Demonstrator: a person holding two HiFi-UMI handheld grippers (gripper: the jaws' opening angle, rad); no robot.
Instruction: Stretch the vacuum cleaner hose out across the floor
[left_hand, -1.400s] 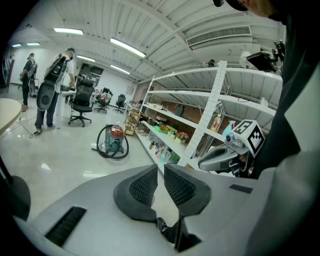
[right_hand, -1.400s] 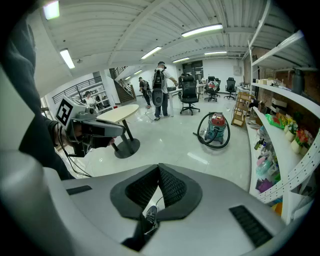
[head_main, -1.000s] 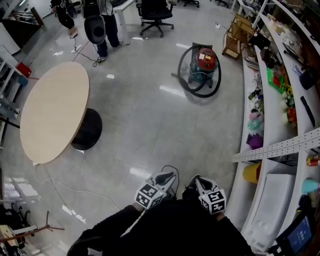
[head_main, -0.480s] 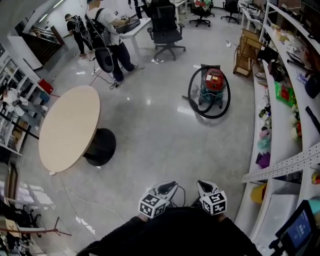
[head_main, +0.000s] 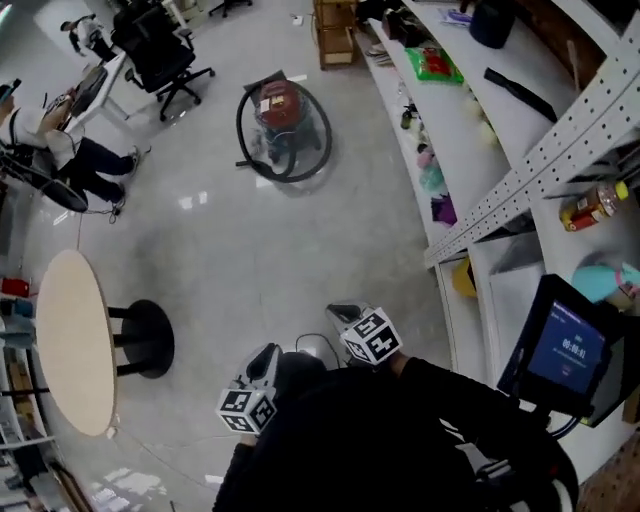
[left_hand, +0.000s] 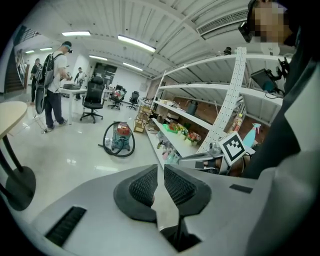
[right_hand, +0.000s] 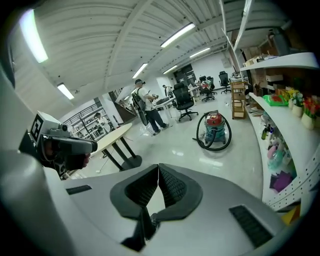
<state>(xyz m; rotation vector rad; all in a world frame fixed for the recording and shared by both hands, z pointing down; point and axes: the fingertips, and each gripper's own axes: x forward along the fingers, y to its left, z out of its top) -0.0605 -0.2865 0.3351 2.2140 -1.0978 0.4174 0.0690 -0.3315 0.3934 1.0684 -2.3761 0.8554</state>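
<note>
Nothing grabbed at this point: the left gripper (left_hand: 160, 172) and the right gripper (right_hand: 158, 172) both have their jaws pressed together and empty, held close in front of the person. The vacuum cleaner (head_main: 283, 110) sits well away across the shiny floor (head_main: 260, 250), near the shelves (head_main: 470, 130), with its black hose (head_main: 240, 128) looped in a ring around it.

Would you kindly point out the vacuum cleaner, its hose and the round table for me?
vacuum cleaner (head_main: 279, 103): head view, its red top.
hose (head_main: 239, 125): head view, left side of its loop.
table (head_main: 70, 345): head view, middle of its top.
</note>
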